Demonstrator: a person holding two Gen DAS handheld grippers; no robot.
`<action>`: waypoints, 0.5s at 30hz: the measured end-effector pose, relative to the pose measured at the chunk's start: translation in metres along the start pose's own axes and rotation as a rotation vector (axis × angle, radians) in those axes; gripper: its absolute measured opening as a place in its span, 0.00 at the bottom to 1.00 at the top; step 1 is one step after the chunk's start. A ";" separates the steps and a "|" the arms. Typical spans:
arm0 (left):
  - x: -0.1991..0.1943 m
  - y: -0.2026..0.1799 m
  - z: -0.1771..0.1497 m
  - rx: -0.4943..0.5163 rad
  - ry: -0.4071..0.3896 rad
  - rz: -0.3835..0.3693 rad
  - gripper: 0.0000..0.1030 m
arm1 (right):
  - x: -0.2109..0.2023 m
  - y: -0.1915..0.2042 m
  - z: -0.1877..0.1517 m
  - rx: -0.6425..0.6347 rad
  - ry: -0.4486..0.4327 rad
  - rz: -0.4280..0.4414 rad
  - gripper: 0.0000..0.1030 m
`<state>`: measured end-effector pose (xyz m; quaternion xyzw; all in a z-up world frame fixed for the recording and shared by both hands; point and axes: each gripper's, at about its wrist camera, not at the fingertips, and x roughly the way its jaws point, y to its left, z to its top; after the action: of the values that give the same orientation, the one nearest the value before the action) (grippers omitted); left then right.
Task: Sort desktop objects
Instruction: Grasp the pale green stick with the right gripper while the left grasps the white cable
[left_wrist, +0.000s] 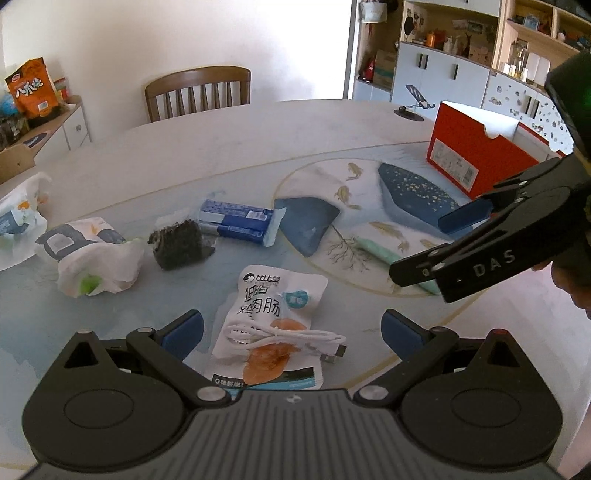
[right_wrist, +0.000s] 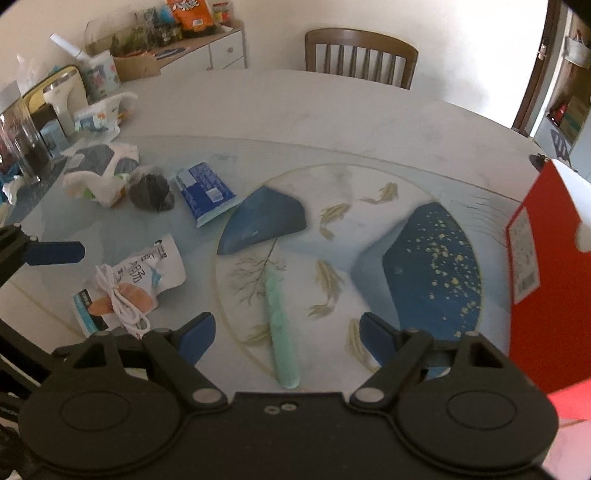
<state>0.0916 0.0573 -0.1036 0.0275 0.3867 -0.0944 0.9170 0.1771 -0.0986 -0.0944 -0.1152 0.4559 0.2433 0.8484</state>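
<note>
I see crumpled white wrapper (left_wrist: 94, 254) far left of sausage pouch (left_wrist: 271, 317), dark clump bag (left_wrist: 177, 243) and blue packet (left_wrist: 240, 220) behind pouch. White cable (left_wrist: 284, 338) lies on pouch. My left gripper (left_wrist: 291, 332) jaws wide apart, straddling pouch, empty. Mint-green stick (right_wrist: 281, 332) right of pouch, between spread, empty jaws of right gripper (right_wrist: 287, 336). Red box (right_wrist: 543, 280) far right.

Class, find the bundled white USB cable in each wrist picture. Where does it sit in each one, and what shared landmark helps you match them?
Left wrist view: bundled white USB cable, lower centre, between the open left gripper fingers.
Right wrist view: cable, lower left.
Shared landmark: the white sausage snack packet beneath it.
</note>
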 end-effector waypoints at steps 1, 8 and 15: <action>0.001 0.000 0.000 0.001 0.002 -0.001 1.00 | 0.003 0.001 0.001 -0.002 0.004 -0.001 0.80; 0.005 0.000 -0.003 0.008 -0.017 0.008 1.00 | 0.019 0.004 0.001 -0.023 0.040 -0.008 0.68; 0.010 -0.001 -0.005 0.021 -0.005 0.001 0.99 | 0.026 0.010 0.000 -0.047 0.058 -0.010 0.56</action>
<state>0.0946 0.0552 -0.1145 0.0373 0.3833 -0.0980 0.9177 0.1840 -0.0820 -0.1153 -0.1443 0.4740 0.2462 0.8330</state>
